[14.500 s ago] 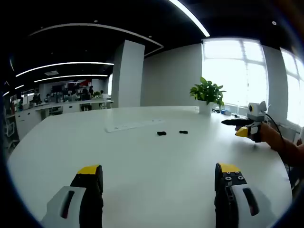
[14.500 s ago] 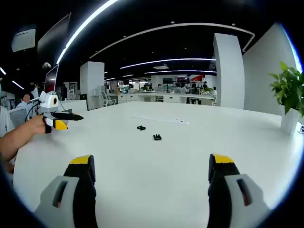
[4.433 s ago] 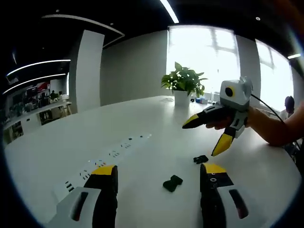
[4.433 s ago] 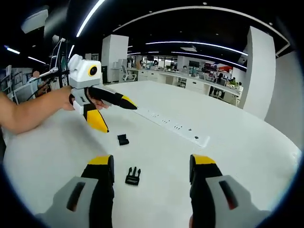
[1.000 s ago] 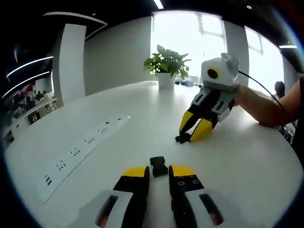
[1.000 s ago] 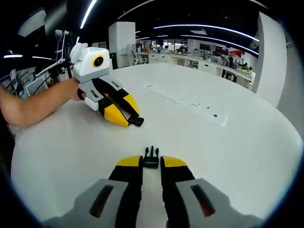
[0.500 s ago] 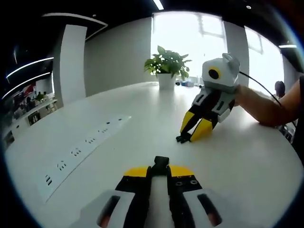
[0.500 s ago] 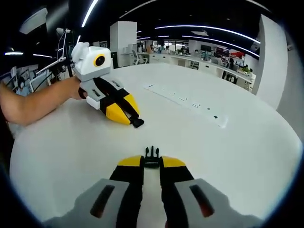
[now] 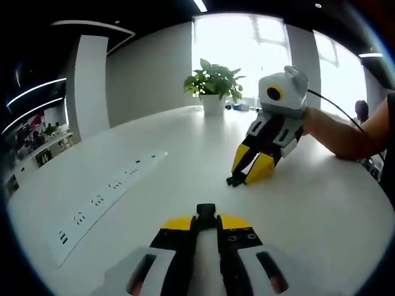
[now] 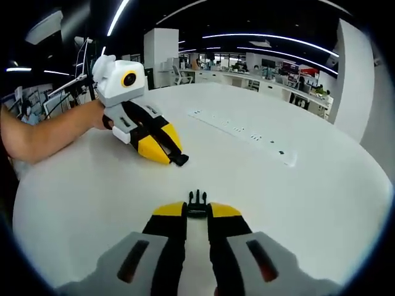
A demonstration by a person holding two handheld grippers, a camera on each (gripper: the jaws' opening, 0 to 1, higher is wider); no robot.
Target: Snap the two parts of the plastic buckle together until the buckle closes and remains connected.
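Jaws of the left gripper (image 9: 205, 221) are drawn in tight on a small black plastic buckle socket (image 9: 206, 214), which juts out from between the yellow tips just above the white round table (image 9: 154, 185). In the right gripper view the same left gripper (image 10: 174, 158) shows at the left, its yellow tips pinched on that black socket (image 10: 179, 160), low over the tabletop (image 10: 296, 197), with a person's bare forearm (image 10: 43, 139) behind it.

Jaws of the right gripper (image 10: 197, 211) are likewise clamped on the second part, a small black pronged buckle piece (image 10: 197, 203), whose prongs point forward beyond the yellow tips. In the left gripper view the right gripper (image 9: 247, 176) enters from the right, tilted down, its tips shut on the pronged piece (image 9: 234, 180) at the table surface; a hand (image 9: 315, 123) grips its body.

Both buckle halves are apart, not joined, each held by its own gripper near the middle of the table.

A long white power strip (image 9: 105, 200) lies flat on the table left of the left gripper; the right gripper view shows it (image 10: 247, 137) beyond the grippers. A green potted plant in a white pot (image 9: 213, 86) stands at the far table edge before a bright window (image 9: 241, 49).
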